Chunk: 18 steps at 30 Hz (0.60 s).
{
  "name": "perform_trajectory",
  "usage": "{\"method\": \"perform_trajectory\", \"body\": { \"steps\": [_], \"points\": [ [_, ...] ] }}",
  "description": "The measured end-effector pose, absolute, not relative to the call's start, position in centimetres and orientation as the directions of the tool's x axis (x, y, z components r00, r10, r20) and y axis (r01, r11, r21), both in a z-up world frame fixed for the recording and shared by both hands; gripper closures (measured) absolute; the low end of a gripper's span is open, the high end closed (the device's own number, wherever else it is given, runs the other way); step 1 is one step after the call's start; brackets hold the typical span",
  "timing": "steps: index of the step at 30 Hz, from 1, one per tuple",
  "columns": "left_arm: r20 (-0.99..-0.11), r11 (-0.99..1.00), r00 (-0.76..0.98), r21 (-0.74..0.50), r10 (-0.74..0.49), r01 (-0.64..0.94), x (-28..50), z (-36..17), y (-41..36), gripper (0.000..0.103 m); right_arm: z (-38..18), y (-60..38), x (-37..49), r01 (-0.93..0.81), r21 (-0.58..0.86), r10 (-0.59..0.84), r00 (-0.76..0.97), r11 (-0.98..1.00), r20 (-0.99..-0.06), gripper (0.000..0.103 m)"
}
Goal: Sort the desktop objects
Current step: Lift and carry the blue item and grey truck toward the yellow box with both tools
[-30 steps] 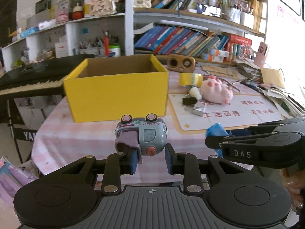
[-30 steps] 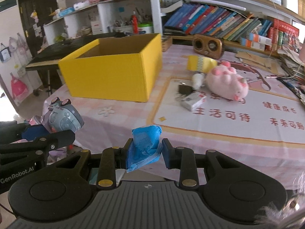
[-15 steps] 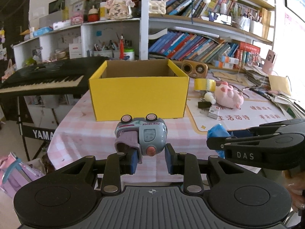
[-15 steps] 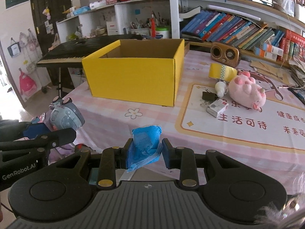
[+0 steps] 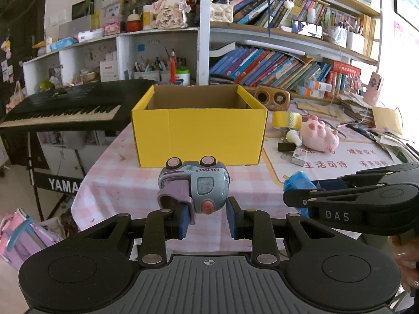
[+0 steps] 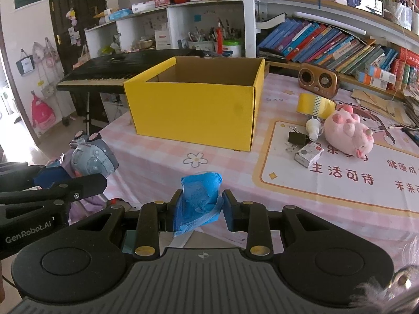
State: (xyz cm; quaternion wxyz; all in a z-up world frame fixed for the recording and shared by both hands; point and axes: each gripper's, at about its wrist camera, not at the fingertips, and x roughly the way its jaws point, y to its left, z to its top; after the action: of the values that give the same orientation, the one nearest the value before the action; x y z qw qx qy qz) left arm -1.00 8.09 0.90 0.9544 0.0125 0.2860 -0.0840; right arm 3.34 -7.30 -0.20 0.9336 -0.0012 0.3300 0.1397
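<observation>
Two claws up, side by side, short of the worktop (image 6: 162,162) edge. Left claw (image 5: 207,218) closed on toy truck (image 5: 195,189), grey-blue with pink wheels, tipped on its side, wheels up, held off the surface. Right claw (image 6: 200,206) clamped tight on blue wad (image 6: 200,196), crumpled, also off the surface. Yellow box (image 5: 199,133) ahead on pink checked cloth, open top, inside not visible from here. Right of box on printed mat (image 6: 340,172): tape roll (image 6: 315,104), pink plush pig (image 6: 347,129) lying on its side, small white bottle (image 6: 313,128) touching pig, black binder clip (image 6: 298,138), small white carton (image 6: 309,154). Wooden speaker (image 6: 319,79) behind, near bookshelf. Keyboard (image 5: 60,110) left of worktop.
</observation>
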Motion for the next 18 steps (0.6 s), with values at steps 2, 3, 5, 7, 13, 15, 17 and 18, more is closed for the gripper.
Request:
{"method": "perform_trajectory", "body": {
  "steps": [2,3,5,7,13,15,17,18],
  "points": [
    [-0.55,0.985,0.82,-0.026,-0.156,0.17,-0.94,0.86,8.17,0.075,-0.24,-7.23,3.39,-0.263,0.091,0.261,0.74,0.96,-0.619,0.074],
    [-0.551,0.985,0.82,-0.026,-0.157,0.171,-0.92,0.86,8.2,0.075,-0.26,-7.17,3.41,-0.264,0.09,0.261,0.739,0.96,-0.621,0.074],
    [-0.551,0.985,0.819,-0.027,-0.159,0.173,-0.86,0.87,8.28,0.075,-0.28,-7.01,3.42,-0.269,0.088,0.263,0.736,0.959,-0.623,0.074],
    [-0.551,0.985,0.819,-0.026,-0.158,0.173,-0.86,0.86,8.28,0.075,-0.24,-6.86,3.42,-0.272,0.085,0.264,0.736,0.958,-0.624,0.074],
    [-0.553,0.984,0.817,-0.026,-0.162,0.178,-0.61,0.81,8.1,0.075,-0.25,-6.71,3.45,-0.269,0.086,0.262,0.735,0.959,-0.625,0.074],
    [-0.554,0.983,0.816,-0.027,-0.164,0.179,-0.56,0.8,8.1,0.075,-0.31,-6.68,3.52,-0.268,0.087,0.261,0.734,0.96,-0.627,0.074],
    [-0.553,0.983,0.816,-0.026,-0.165,0.181,-0.49,0.77,8.07,0.075,-0.36,-6.63,3.57,-0.267,0.088,0.262,0.733,0.96,-0.628,0.074],
    [-0.553,0.983,0.816,-0.027,-0.166,0.182,-0.47,0.77,8.06,0.075,-0.38,-6.59,3.57,-0.267,0.088,0.262,0.732,0.96,-0.629,0.074]
  ]
}}
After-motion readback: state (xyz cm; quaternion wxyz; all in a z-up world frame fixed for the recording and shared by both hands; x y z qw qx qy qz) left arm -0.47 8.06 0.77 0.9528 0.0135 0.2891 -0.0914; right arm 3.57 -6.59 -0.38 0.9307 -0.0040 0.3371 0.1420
